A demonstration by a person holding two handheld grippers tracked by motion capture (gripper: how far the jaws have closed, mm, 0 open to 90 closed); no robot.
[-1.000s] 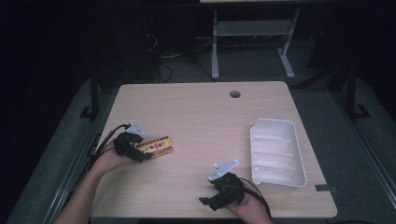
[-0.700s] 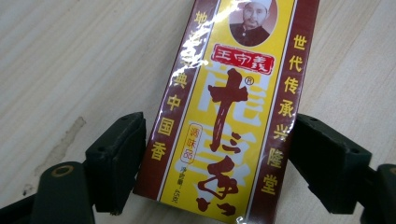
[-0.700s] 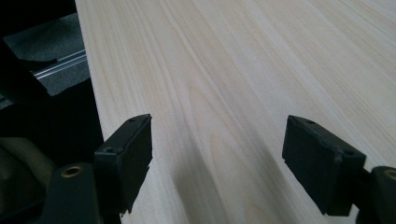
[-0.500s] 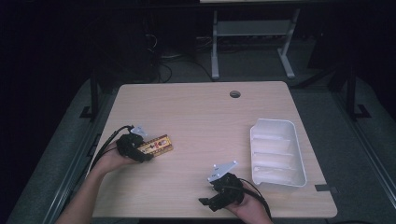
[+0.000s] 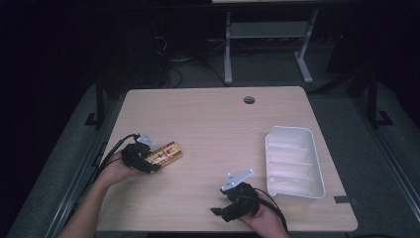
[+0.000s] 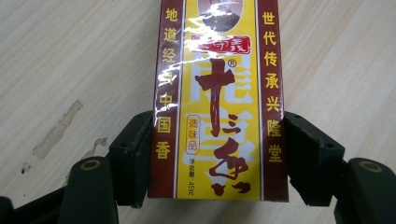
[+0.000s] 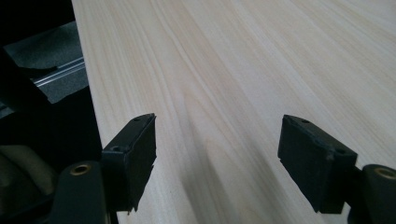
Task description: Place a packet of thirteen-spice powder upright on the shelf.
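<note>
High view: pale wooden surface (image 5: pixel 218 129), round cable hole (image 5: pixel 249 100) near its far edge. At the left, left gripper (image 5: pixel 149 164) held in a hand (image 5: pixel 115 167) and clamped on a red and yellow packet (image 5: pixel 166 153) lying flat on the wood, cable (image 5: pixel 111 153) trailing off toward the left edge. At the near edge, right of centre, right gripper (image 5: pixel 218 212) held in the other hand (image 5: pixel 265 224), grey three-cornered plate (image 5: pixel 236 180) on top, well apart from the packet. At the right, white tray (image 5: pixel 317 173) with ribbed compartments, just beside the right gripper.

Left gripper view: packet (image 6: pixel 218 93) pinched at its near end, one black jaw pressed against each long side, printed yellow face up with dark red borders and Chinese lettering, wood grain with a few pale scuffs to the left.

Right gripper view: right gripper (image 7: pixel 217 149) spread wide, nothing between the jaws, bare pale wood beneath and ahead, surface edge and dark floor at the left.
</note>
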